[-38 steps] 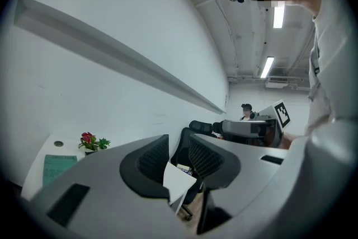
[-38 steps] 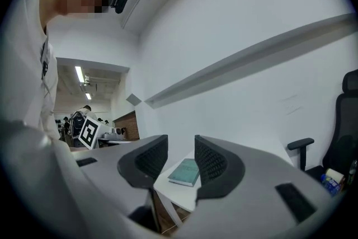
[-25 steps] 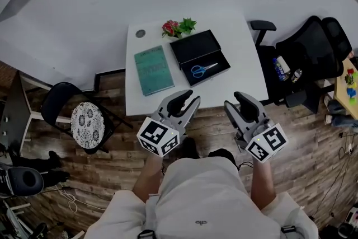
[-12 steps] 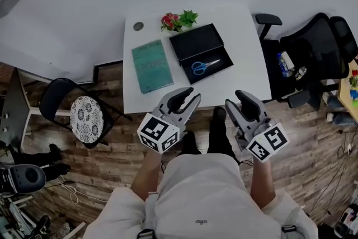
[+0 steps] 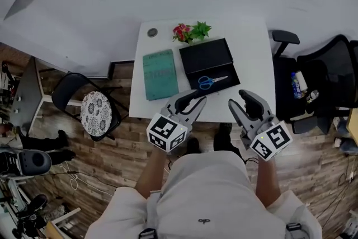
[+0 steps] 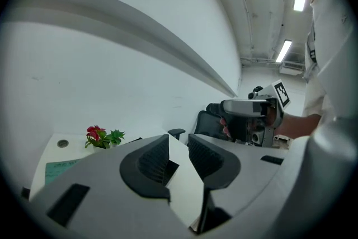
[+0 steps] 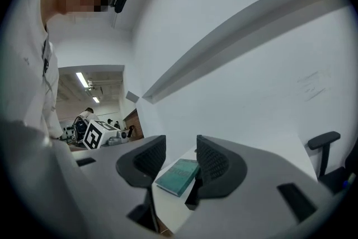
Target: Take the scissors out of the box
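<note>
Fingers of the left gripper (image 5: 192, 100) and the right gripper (image 5: 242, 101) stand a little apart and hold nothing, as they did a second ago; each gripper view shows only far-off table between the ridged pads. The scissors (image 5: 211, 81), blue-handled, lie flat in the near half of the open black box (image 5: 206, 57), handles to the left and blades to the right, just as before and untouched. What has changed is the approach. In the head view the white table (image 5: 249, 47) has drawn closer, and the gripper tips, which hung over the wooden floor, now reach its near edge. They are near the box but still apart from it. A green book (image 5: 160, 66) lies just left of the box, and the right gripper view looks toward it through the open jaws. A small red-and-green plant (image 5: 190, 31) stands behind the box. A chair with a patterned cushion (image 5: 96, 115) sits off to the left, a black office chair (image 5: 327, 73) to the right. I judge the task barely begun: the person has closed in, and the reach into the box is yet to come, likely with the right gripper, which is nearer the scissors.
</note>
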Demonstrator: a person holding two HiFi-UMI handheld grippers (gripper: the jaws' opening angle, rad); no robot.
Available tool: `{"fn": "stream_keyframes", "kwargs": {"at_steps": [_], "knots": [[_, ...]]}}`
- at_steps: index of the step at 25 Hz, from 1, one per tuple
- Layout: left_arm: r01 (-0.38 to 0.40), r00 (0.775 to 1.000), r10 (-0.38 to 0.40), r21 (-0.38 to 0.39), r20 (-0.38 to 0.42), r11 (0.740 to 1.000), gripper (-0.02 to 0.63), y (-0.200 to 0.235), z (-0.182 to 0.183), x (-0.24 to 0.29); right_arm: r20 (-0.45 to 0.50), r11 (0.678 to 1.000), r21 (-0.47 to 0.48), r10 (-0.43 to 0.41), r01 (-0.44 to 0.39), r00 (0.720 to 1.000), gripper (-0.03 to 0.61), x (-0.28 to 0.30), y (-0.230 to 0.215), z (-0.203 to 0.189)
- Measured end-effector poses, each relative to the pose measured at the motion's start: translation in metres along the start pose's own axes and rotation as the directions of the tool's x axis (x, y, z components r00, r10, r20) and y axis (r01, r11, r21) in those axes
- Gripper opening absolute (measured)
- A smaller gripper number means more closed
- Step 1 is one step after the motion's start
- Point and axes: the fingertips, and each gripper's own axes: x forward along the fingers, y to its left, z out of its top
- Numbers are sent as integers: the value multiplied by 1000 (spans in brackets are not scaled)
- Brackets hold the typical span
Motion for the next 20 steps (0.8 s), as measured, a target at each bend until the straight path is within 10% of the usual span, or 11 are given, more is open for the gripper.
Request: {"fn": "stream_keyframes", "kwargs": {"at_steps": [20], "knots": [[-238, 939, 236, 25, -249, 971, 118, 2, -65, 63, -115, 963, 64, 269, -263, 956, 176, 20, -70, -15]]}}
